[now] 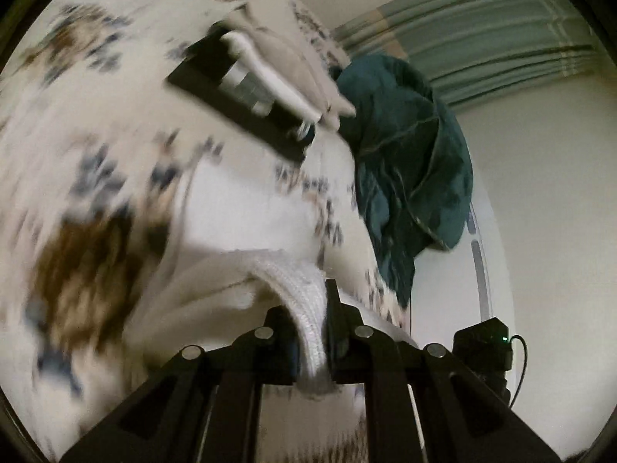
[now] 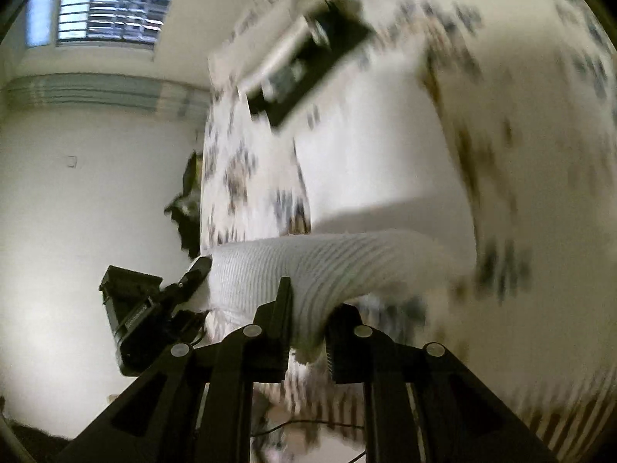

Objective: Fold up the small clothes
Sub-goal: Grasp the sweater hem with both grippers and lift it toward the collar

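Note:
A white garment with a ribbed knit hem is held up over a flower-patterned bed cover (image 1: 88, 123). My left gripper (image 1: 310, 332) is shut on the ribbed hem (image 1: 304, 293) in the left wrist view. My right gripper (image 2: 308, 324) is shut on the same ribbed hem (image 2: 327, 266) in the right wrist view. The left gripper also shows in the right wrist view (image 2: 193, 274), pinching the hem's left end. The rest of the white garment (image 2: 370, 162) hangs blurred beyond the hem.
A black and white box-like object (image 1: 246, 88) lies on the bed, also in the right wrist view (image 2: 304, 65). A dark green garment (image 1: 408, 177) is heaped at the bed's edge. White walls, a striped curtain (image 1: 482, 46) and a window (image 2: 112, 11) lie beyond.

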Tool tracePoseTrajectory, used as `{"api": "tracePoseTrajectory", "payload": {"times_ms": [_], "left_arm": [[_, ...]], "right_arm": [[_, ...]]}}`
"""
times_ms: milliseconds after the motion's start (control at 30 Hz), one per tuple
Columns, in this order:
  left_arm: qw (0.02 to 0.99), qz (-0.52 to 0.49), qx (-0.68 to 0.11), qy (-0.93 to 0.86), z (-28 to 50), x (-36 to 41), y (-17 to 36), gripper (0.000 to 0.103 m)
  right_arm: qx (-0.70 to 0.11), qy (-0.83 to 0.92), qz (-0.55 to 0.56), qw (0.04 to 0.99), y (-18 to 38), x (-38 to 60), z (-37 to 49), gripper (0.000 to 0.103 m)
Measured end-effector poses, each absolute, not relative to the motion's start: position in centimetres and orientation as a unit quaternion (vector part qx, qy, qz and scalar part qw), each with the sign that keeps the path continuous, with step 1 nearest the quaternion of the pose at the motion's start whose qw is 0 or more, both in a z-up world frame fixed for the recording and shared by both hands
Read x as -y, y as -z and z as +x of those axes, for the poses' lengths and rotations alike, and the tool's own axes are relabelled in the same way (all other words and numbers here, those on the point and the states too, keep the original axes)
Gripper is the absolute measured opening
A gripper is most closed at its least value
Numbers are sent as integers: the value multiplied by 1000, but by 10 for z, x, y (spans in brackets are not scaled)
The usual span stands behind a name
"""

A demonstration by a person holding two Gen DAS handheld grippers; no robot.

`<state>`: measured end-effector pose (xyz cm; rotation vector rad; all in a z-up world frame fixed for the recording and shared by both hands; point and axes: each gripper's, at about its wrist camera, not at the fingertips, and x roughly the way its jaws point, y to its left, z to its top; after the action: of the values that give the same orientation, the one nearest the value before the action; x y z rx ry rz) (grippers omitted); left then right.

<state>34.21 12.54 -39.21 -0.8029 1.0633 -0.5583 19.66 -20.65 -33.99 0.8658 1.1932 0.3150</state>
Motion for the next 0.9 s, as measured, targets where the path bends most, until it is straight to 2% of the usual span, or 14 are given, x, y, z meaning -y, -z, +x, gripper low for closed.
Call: {"api": "tracePoseTrajectory", "payload": {"times_ms": [100, 167, 233, 267, 300, 367, 467, 600, 667, 700, 733, 767, 800, 900], "left_arm": [[750, -367, -489, 252, 418, -107, 409, 9], [737, -374, -506, 247, 457, -102, 430, 16], [719, -405, -517, 227, 491, -109, 452, 41], [718, -418, -512, 216, 494, -118, 458, 65], [721, -433, -500, 207, 494, -127, 460, 68], [728, -439, -488, 200, 489, -141, 459, 69], [765, -343, -513, 185, 485, -137, 460, 69], [755, -191, -593, 205, 505, -87, 494, 69], [747, -155, -612, 209, 512, -69, 509, 68], [752, -142, -610, 206, 515, -63, 515, 46], [758, -142, -600, 212, 514, -62, 514, 18], [765, -144, -591, 210, 514, -64, 511, 7], [772, -153, -581, 208, 514, -68, 506, 7], [790, -183, -551, 195, 511, -89, 493, 7]], "right_arm": [[-518, -122, 384, 755, 341, 230, 275, 15], [-509, -112, 380, 764, 352, 250, 319, 15], [-509, -106, 375, 768, 364, 262, 365, 17], [-525, -106, 384, 752, 379, 269, 393, 21], [-548, -91, 392, 733, 393, 275, 409, 32], [-553, -76, 412, 720, 407, 282, 415, 43], [-530, -71, 408, 740, 405, 300, 401, 71], [-570, -48, 373, 731, 434, 302, 398, 73], [-587, -42, 368, 720, 454, 302, 405, 73], [-596, -43, 365, 714, 465, 299, 411, 73], [-599, -45, 360, 714, 472, 295, 417, 72], [-592, -43, 353, 723, 473, 292, 419, 55], [-584, -41, 342, 735, 471, 288, 421, 10], [-562, -31, 310, 766, 454, 280, 425, 8]]}}
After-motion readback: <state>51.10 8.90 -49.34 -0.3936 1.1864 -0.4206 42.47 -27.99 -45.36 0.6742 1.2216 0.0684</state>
